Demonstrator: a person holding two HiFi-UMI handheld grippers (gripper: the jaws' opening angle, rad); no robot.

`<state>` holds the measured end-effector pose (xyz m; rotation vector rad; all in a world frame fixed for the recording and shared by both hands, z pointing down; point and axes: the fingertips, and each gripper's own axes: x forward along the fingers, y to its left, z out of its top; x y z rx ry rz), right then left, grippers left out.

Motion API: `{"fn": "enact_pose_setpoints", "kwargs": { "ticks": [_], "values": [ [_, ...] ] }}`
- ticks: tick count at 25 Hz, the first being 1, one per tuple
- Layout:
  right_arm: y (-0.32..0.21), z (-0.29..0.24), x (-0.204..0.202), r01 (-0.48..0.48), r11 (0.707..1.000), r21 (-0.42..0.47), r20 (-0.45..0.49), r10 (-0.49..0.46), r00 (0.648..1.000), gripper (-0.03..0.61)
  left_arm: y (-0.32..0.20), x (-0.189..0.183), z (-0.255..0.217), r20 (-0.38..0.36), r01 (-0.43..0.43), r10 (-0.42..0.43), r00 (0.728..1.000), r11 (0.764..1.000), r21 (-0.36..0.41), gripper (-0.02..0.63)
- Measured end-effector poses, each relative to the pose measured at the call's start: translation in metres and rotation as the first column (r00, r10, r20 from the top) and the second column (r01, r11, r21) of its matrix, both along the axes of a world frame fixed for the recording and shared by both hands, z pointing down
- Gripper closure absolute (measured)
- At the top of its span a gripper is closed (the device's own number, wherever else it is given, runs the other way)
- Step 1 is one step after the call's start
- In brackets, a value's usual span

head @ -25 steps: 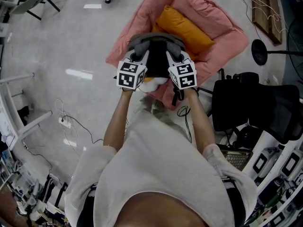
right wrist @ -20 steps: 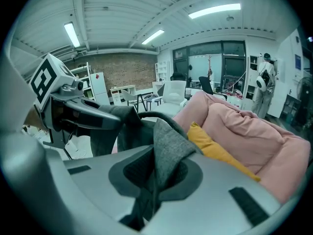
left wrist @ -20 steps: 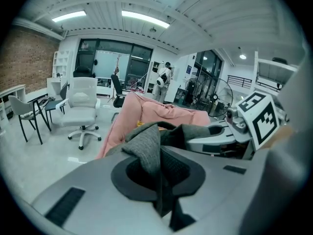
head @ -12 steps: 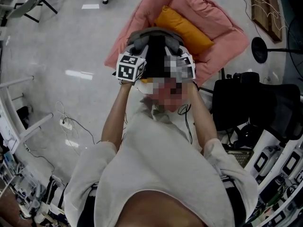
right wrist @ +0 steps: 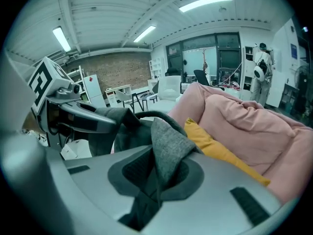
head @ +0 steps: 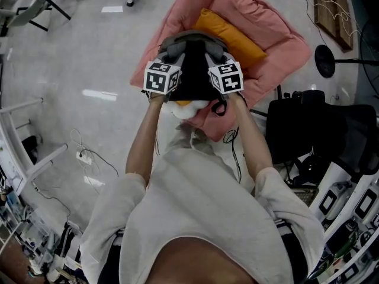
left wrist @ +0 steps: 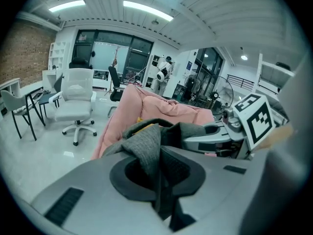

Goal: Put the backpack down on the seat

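1. Grey fabric of the backpack (left wrist: 146, 143) clamped in the left gripper (left wrist: 157, 180), jaws pressed almost together with only the cloth in between.
2. Another grey fold of the same bag in the right gripper (right wrist: 155, 177), jaws easing apart at this moment, fabric between them and bunched up out of the dark pads.
3. Seen from the head view: both grippers level and side by side, held out on bare forearms (head: 144, 136), the bag's dark body hanging between and just below them.
4. Backpack raised over the near edge of the pink seat (head: 278, 46); no way to tell from any view whether it touches the cushioning.
5. Just beyond the bag, on the seat, a yellow cushion (head: 237, 35) lying slantwise, close beside the right gripper's fold of fabric in that gripper's own view.
6. Below the bag, a small pale and orange item (head: 185, 106), too hidden to name.
7. Further out to the person's right, a black office chair (head: 320, 129) and a round black stand base (head: 324, 64) on the pale floor (head: 89, 52).
8. To the left, a thin cable (head: 89, 158) trailing over the floor; in the left gripper view, a white office chair (left wrist: 76, 102) well behind the seat.
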<state>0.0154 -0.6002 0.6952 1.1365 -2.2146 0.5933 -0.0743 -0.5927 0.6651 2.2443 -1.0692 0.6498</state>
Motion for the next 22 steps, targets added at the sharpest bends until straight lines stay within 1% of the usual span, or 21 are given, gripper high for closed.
{"fn": "enact_pose_setpoints", "kwargs": {
  "ticks": [2, 4, 7, 8, 9, 11, 13, 16, 19, 22],
  "values": [
    [-0.002, 0.005, 0.003, -0.017, 1.0, -0.022, 0.02, 0.017, 1.0, 0.526, 0.001, 0.003, 0.006, -0.025, -0.011, 0.01, 1.0, 0.999, -0.038, 0.578],
    [-0.001, 0.011, 0.007, -0.026, 0.999, -0.039, 0.024, 0.027, 0.999, 0.517, 0.005, 0.004, 0.012, -0.04, -0.015, 0.012, 0.999, 0.997, -0.071, 0.559],
    [0.003, 0.02, 0.008, -0.034, 0.998, -0.062, 0.023, 0.035, 0.999, 0.489, 0.009, -0.001, 0.018, -0.028, 0.006, -0.009, 1.0, 0.996, -0.088, 0.52],
    [0.004, 0.023, 0.008, -0.037, 0.997, -0.072, 0.026, 0.039, 0.999, 0.47, 0.01, -0.003, 0.02, -0.024, 0.011, -0.013, 1.0, 0.996, -0.091, 0.494],
    [0.005, 0.025, 0.009, -0.044, 0.996, -0.083, 0.033, 0.047, 0.998, 0.447, 0.012, -0.005, 0.022, -0.021, 0.012, -0.014, 1.0, 0.995, -0.097, 0.485],
    [0.006, 0.031, 0.012, -0.063, 0.993, -0.102, 0.043, 0.067, 0.997, 0.4, 0.014, -0.009, 0.027, -0.009, 0.015, -0.016, 1.0, 0.994, -0.108, 0.43],
    [0.007, 0.036, 0.015, -0.073, 0.991, -0.112, 0.039, 0.078, 0.996, 0.341, 0.015, -0.016, 0.03, 0.011, 0.028, -0.027, 1.0, 0.994, -0.108, 0.402],
    [0.011, 0.039, 0.02, -0.081, 0.991, -0.109, 0.026, 0.084, 0.996, 0.282, 0.018, -0.025, 0.032, 0.04, 0.047, -0.043, 0.998, 0.994, -0.101, 0.377],
    [0.017, 0.035, 0.024, -0.075, 0.993, -0.095, 0.019, 0.077, 0.997, 0.275, 0.023, -0.025, 0.031, 0.042, 0.053, -0.049, 0.998, 0.994, -0.093, 0.376],
    [0.021, 0.024, 0.024, -0.062, 0.996, -0.061, 0.02, 0.064, 0.998, 0.285, 0.029, -0.023, 0.026, 0.045, 0.049, -0.046, 0.998, 0.996, -0.075, 0.376]
  ]
}}
